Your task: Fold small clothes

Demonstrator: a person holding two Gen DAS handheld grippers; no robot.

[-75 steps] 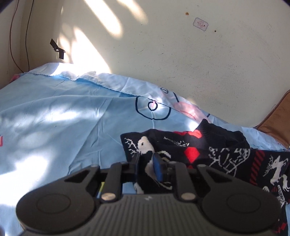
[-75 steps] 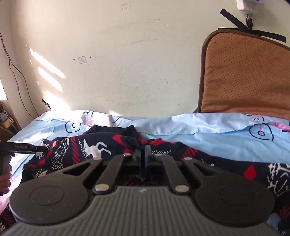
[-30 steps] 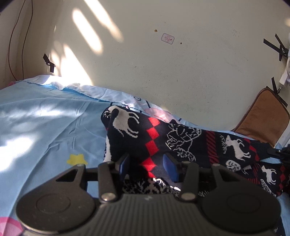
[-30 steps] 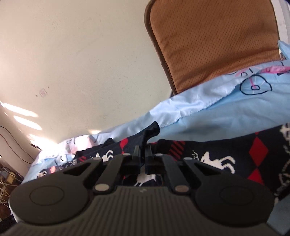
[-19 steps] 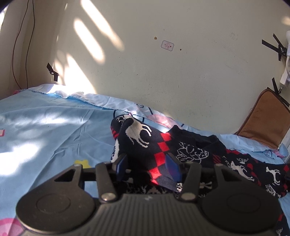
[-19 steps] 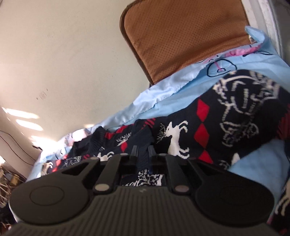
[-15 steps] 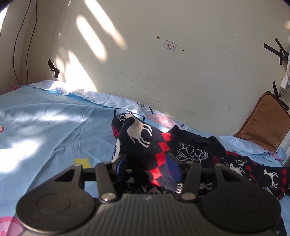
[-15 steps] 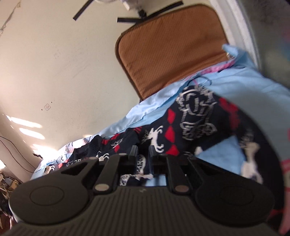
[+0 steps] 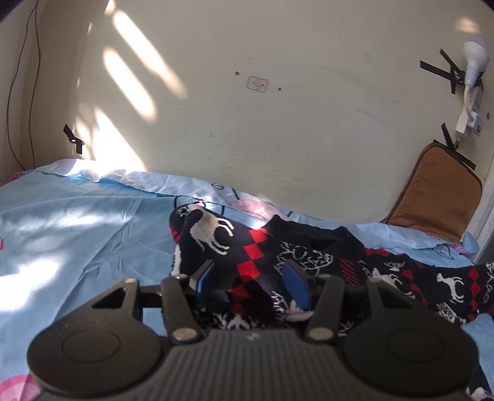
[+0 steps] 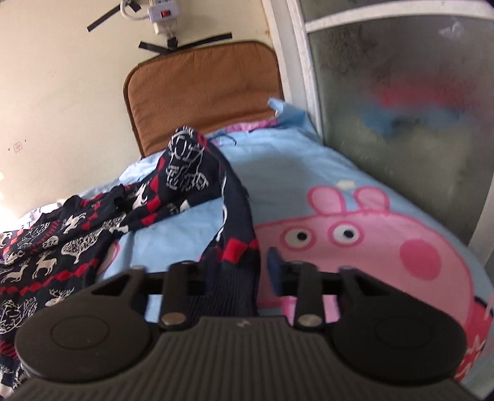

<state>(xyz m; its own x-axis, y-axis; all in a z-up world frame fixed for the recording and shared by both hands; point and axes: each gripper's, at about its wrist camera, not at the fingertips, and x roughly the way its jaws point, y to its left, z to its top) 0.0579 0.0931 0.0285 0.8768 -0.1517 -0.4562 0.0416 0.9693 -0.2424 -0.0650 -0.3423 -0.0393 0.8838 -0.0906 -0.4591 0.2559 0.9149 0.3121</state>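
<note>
A dark knitted sweater [image 9: 278,246] with white reindeer and red diamonds lies bunched on the light blue bedsheet [image 9: 77,231]. My left gripper [image 9: 250,282] is open, its blue pads standing wide on either side of a raised fold of the knit. In the right wrist view the sweater's body [image 10: 77,240] lies at the left. One sleeve [image 10: 228,216] arches up and runs down into my right gripper [image 10: 240,271]. Those jaws stand apart. The dark ribbed cuff hides the left finger, and a small gap shows before the right blue pad [image 10: 273,271].
A brown cushion [image 10: 203,92] leans on the cream wall at the head of the bed. A frosted glass pane in a white frame [image 10: 401,108] borders the bed on the right. A pink pig print [image 10: 370,240] covers the sheet there. A power strip [image 10: 162,15] is taped to the wall.
My right gripper has swung right along the bed toward the glass pane, pulling the sleeve out, and its jaws have parted. My left gripper's jaws have widened around the fold and it has lifted slightly.
</note>
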